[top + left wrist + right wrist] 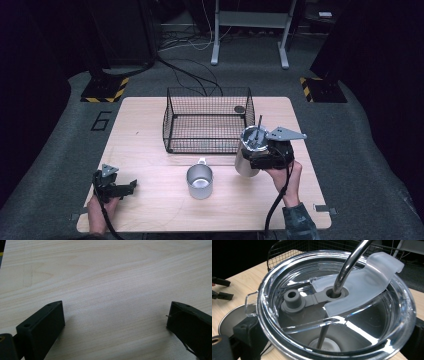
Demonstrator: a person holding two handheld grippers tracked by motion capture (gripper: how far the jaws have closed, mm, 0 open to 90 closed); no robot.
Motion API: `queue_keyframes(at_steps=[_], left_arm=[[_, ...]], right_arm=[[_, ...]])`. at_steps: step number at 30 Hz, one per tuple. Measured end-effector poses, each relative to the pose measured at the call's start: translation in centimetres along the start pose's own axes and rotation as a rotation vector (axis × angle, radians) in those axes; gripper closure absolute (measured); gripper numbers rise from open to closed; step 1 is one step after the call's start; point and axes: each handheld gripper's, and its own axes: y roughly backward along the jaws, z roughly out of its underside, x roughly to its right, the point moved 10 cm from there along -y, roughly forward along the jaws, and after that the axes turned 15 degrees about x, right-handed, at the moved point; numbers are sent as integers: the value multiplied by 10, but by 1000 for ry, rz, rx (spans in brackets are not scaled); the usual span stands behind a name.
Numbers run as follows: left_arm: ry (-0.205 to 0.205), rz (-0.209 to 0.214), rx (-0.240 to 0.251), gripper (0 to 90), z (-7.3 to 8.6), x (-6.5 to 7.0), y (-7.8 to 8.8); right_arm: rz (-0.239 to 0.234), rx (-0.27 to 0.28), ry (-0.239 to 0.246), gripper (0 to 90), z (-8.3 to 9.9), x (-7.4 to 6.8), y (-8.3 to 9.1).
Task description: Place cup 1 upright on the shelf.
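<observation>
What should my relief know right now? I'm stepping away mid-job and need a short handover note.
Right gripper: shut on the steel tumbler, held above the table just right of the wire basket; its clear lid and metal straw are in place.
Left gripper: open, nothing in it, low over the table's near-left corner.
Steel mug: standing free on the table in front of the basket.
Done: tumbler picked up.
Left, probably: setting tumbler and mug into the basket.
</observation>
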Motion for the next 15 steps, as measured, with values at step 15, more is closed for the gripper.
queue_keyframes(at_steps=[15], left_arm=[[-4, 1, -3, 13, 0, 0, 0]], right_arm=[[-15, 6, 21, 34, -22, -1, -8]])
